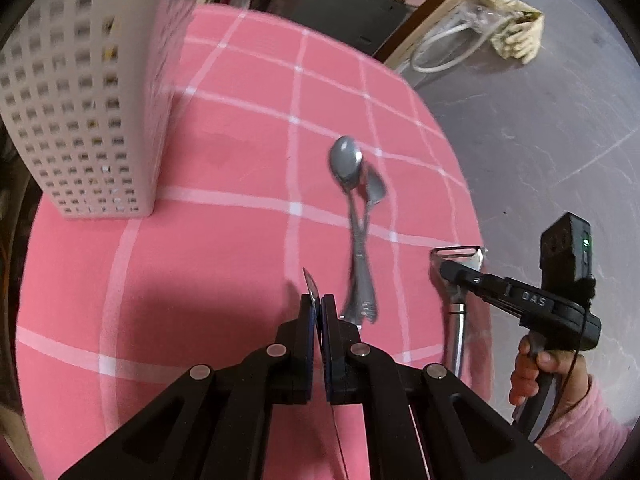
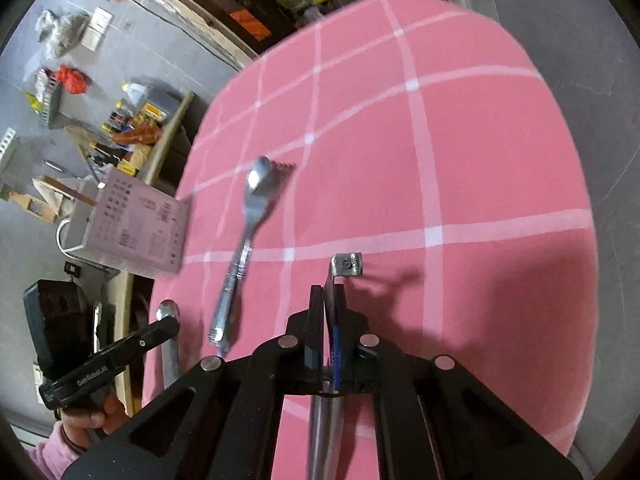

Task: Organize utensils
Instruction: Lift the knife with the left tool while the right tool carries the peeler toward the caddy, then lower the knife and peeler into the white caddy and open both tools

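My left gripper [image 1: 319, 300] is shut on a thin metal knife blade [image 1: 311, 286] seen edge-on, held above the pink checked tablecloth [image 1: 224, 272]. A steel spoon [image 1: 347, 164] and fork [image 1: 374, 192] lie crossed on the cloth ahead and slightly right; they also show in the right wrist view, spoon [image 2: 256, 188] over fork [image 2: 282, 172]. My right gripper [image 2: 329, 292] is shut on a metal peeler [image 2: 347, 265], whose head sticks out past the fingertips; the peeler [image 1: 460, 254] shows in the left wrist view too. A white perforated utensil holder [image 1: 84, 120] stands upright at the far left.
The round table's edge curves close on the right, with grey floor beyond. Clutter, a cable and a wrapped bundle [image 1: 508, 28] lie on the floor. The utensil holder [image 2: 132, 232] appears at the table's left edge in the right wrist view.
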Demonstrator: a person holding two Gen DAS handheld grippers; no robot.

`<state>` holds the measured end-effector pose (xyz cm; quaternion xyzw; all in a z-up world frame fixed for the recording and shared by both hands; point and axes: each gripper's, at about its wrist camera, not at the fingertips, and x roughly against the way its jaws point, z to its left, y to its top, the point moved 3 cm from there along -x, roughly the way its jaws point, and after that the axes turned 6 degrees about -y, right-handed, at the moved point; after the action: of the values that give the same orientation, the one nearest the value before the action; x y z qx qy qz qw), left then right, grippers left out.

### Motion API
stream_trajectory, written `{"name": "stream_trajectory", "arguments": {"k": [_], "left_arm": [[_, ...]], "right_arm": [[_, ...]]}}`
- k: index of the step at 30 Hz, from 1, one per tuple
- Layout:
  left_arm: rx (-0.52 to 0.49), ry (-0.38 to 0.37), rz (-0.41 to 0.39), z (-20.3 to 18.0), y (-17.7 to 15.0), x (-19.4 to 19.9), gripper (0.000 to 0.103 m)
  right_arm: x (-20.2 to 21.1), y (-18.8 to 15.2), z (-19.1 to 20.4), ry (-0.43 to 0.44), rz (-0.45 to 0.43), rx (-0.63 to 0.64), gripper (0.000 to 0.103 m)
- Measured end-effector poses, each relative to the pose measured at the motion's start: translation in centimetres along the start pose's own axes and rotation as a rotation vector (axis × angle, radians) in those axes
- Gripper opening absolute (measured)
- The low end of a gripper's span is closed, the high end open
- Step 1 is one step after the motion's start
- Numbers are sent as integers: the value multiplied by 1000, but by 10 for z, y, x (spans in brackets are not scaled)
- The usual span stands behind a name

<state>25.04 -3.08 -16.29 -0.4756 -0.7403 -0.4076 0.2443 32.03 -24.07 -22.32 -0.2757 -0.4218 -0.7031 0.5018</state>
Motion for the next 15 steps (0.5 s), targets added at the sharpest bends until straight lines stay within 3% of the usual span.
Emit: {"name": "stream_trajectory", "arguments": {"k": [7, 15], "left_arm": [[-82, -12, -109, -26, 5, 48, 4], [-134, -17, -329, -48, 33, 133, 4]], "right_arm": [[54, 3, 32, 84, -105, 51, 3], [117, 42, 107, 210, -355, 184, 3]]}}
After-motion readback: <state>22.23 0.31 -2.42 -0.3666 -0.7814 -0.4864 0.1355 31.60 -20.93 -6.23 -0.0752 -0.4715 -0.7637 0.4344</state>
